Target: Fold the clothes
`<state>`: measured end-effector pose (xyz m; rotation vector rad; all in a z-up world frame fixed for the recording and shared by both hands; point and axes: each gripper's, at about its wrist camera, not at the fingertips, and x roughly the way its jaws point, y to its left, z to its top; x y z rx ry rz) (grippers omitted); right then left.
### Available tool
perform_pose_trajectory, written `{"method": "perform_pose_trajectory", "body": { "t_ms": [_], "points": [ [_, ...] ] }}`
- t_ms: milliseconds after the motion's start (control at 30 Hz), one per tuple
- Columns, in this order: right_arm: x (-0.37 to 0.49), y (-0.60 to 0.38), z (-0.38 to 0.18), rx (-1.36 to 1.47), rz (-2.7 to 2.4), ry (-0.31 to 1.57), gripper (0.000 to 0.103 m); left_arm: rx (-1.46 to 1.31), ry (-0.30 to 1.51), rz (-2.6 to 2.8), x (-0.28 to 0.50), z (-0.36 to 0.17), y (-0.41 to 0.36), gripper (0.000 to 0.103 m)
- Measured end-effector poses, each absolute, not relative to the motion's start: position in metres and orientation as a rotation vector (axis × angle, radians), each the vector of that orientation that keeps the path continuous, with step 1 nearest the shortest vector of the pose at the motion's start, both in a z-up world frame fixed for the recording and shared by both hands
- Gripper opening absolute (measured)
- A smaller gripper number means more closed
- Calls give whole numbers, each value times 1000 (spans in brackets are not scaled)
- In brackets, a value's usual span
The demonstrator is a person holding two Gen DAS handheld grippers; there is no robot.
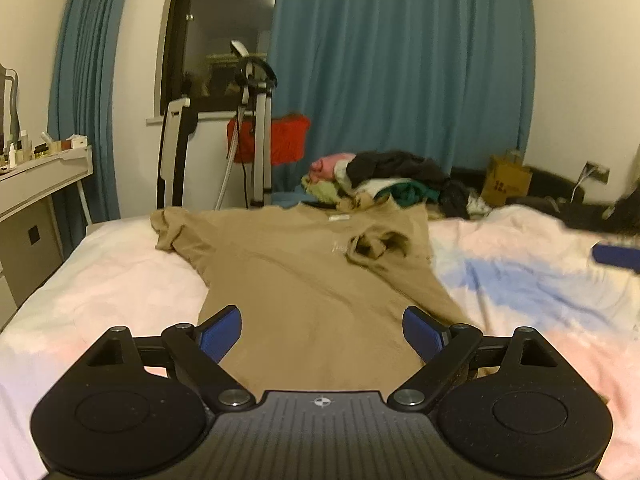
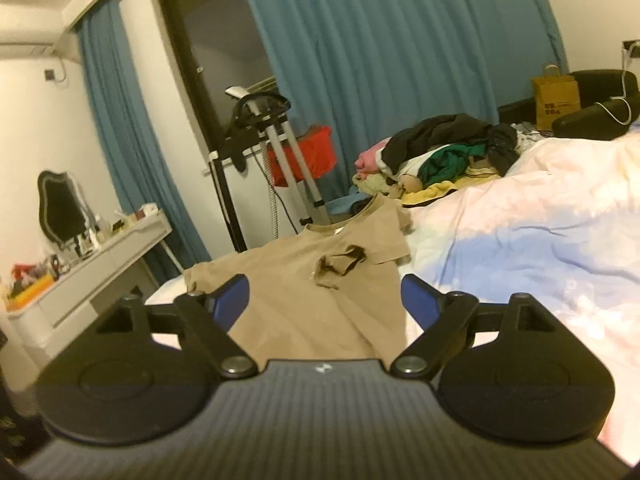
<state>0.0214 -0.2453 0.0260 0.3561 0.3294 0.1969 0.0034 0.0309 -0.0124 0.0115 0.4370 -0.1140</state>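
Observation:
A tan T-shirt (image 1: 304, 280) lies spread on the bed, collar away from me. Its right sleeve (image 1: 376, 246) is folded in over the chest; its left sleeve (image 1: 176, 228) lies bunched outward. My left gripper (image 1: 322, 334) is open and empty, low over the shirt's bottom hem. In the right wrist view the same shirt (image 2: 312, 292) lies ahead, and my right gripper (image 2: 324, 300) is open and empty above its lower part. A blurred blue pad (image 1: 616, 256) at the right edge of the left wrist view seems to be the right gripper.
A pile of unfolded clothes (image 1: 392, 184) sits at the far end of the bed (image 1: 520, 280). A folded treadmill (image 1: 248, 128) stands beyond the bed. A white dresser (image 1: 36, 176) stands on the left. A paper bag (image 1: 506, 180) stands at the back right.

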Motion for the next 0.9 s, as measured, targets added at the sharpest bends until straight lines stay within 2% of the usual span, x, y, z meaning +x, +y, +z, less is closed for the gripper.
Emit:
{"method": "perform_pose_trajectory", "body": {
  "t_ms": [300,900],
  "points": [
    [29,-274,21,405,132,333,85,222,499,-179,59,-36,-16,89],
    [77,-334,-20,563,-14,413,85,580,322,-324,213,-72,-136,80]
  ]
}}
